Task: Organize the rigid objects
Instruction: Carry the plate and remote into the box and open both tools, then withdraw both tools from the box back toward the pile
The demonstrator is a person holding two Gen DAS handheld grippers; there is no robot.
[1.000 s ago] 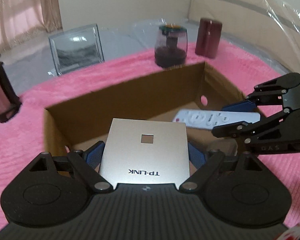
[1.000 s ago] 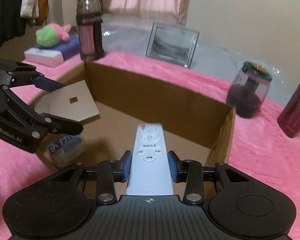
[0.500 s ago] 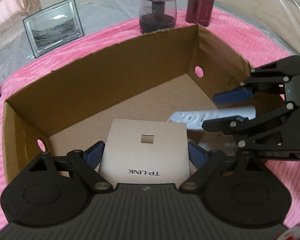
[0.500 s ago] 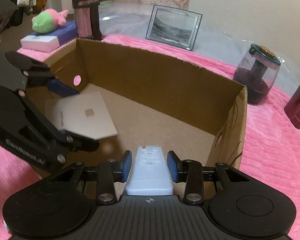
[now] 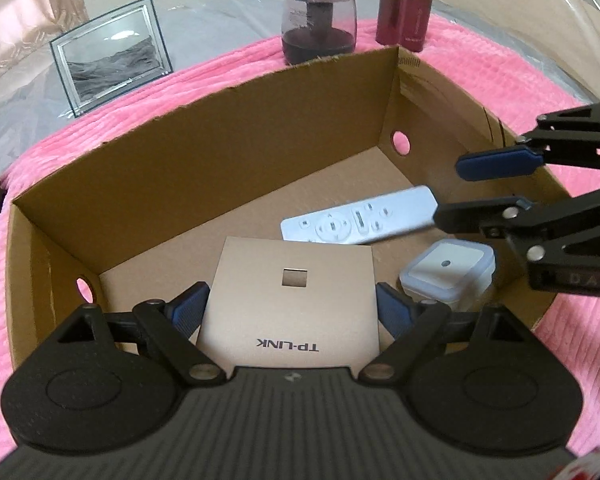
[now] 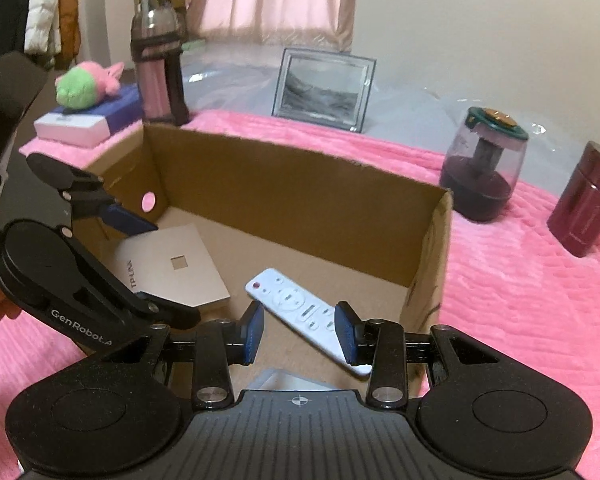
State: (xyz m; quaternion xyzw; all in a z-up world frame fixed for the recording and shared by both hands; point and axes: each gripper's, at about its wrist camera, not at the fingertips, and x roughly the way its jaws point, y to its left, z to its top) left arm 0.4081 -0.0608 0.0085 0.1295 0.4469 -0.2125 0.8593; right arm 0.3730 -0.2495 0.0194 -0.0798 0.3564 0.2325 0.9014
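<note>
Item: flat beige square TP-LINK router (image 5: 292, 300) clamped in my left gripper (image 5: 292, 310), to set flat by the brown cardboard box's (image 5: 204, 152) near wall, clear of the white slim remote (image 6: 304, 312) lying free under my spread-apart right gripper (image 6: 300, 332).

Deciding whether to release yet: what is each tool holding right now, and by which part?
Left tool grips the TP-LINK box by its two side edges, near the logo end. Right tool is open, holding nothing; the white remote lies in the cardboard box.
</note>
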